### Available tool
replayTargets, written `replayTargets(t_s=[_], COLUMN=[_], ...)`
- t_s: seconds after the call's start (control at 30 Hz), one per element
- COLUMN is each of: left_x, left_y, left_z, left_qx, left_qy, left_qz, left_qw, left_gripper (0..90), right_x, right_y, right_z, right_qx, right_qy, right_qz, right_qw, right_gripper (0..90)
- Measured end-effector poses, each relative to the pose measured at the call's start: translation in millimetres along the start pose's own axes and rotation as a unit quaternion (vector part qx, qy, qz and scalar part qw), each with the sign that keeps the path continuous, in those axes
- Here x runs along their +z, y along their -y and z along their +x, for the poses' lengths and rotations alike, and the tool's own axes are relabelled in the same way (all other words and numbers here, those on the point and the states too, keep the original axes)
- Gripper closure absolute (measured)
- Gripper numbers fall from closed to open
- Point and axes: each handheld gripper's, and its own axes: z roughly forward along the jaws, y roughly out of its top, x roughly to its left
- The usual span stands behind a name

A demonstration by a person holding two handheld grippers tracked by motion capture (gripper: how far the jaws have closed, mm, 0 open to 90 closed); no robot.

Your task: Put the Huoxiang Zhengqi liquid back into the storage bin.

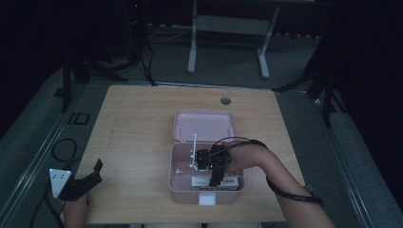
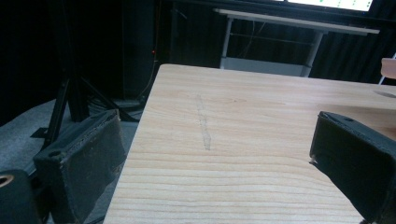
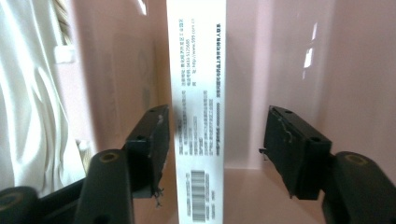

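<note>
Right gripper (image 1: 216,176) down inside the pink case (image 1: 177,164), lid (image 1: 204,124) thrown back beyond it. Jaws spread partway, nothing pinched. Between them, in the right gripper view, stood a white carton (image 3: 198,116) on edge: narrow printed face toward the camera, barcode at the near end. Long axis ran straight away from the jaws, in line with them, toward the far wall of the case. Carton sat off-centre in the gap: close against one pad (image 3: 152,140), whether touching or just clear could not be told; well apart from the other pad, with bare pink floor showing between. So grip judged released, carton left standing in the near part of the case, close to the front wall. White crumpled stuff (image 3: 28,107) lay beyond the near pad, outside the gap.

Left gripper (image 1: 85,180) rested far off at the table's (image 2: 243,121) near left corner, jaws spread wide over bare wood, holding nothing. Right hand by far the nearer to the carton.

Coming move judged to turn on that alignment: a straight pull back along the carton's length, or up, should clear it; any sideways drift toward the close pad would likely tip the carton over.
</note>
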Motion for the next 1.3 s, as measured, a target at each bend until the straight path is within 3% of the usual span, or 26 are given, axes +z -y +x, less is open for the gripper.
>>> replayTargets(t_s=[0.3, 0.37, 0.5, 0.57, 0.67, 0.8, 1.03, 1.3], left_x=[0.2, 0.3, 0.3, 0.3, 0.3, 0.4, 0.1, 0.4], left_y=[0.1, 0.1, 0.1, 0.1, 0.1, 0.2, 0.2, 0.2], left_z=[-0.3, -0.4, -0.6, -0.6, -0.7, -0.9, -0.8, -1.6], left_qx=[0.000, 0.000, 0.000, 0.001, 0.001, 0.002, 0.001, 0.003], left_qy=[-0.001, -0.001, -0.001, -0.001, -0.001, -0.001, -0.001, 0.000], left_qz=[0.000, 0.000, 0.000, 0.000, 0.000, 0.001, 0.000, 0.000], left_qw=[1.0000, 1.0000, 1.0000, 1.0000, 1.0000, 1.0000, 1.0000, 1.0000], left_gripper=[3.0, 3.0, 3.0, 3.0, 3.0, 3.0, 3.0, 3.0], right_x=[-33.3, -41.4, -54.0, -57.5, -61.1, -64.2, -67.7, -51.8], right_y=[19.3, 25.9, 42.6, 50.4, 65.0, 87.4, 125.0, 163.4], right_z=[-2.6, -4.4, -9.3, -11.0, -15.2, -23.8, -32.3, -40.8], right_qx=[0.026, 0.034, 0.057, 0.058, 0.069, 0.104, 0.142, 0.180], right_qy=[0.015, 0.020, 0.039, 0.047, 0.064, 0.076, 0.093, 0.104], right_qz=[-0.042, -0.061, -0.085, -0.096, -0.108, -0.129, -0.155, -0.161], right_qw=[0.9987, 0.9973, 0.9940, 0.9925, 0.9897, 0.9832, 0.9733, 0.9648], right_gripper=[31.2, 28.7, 14.2, 13.2, 12.6, 12.9, 13.3, 13.4])
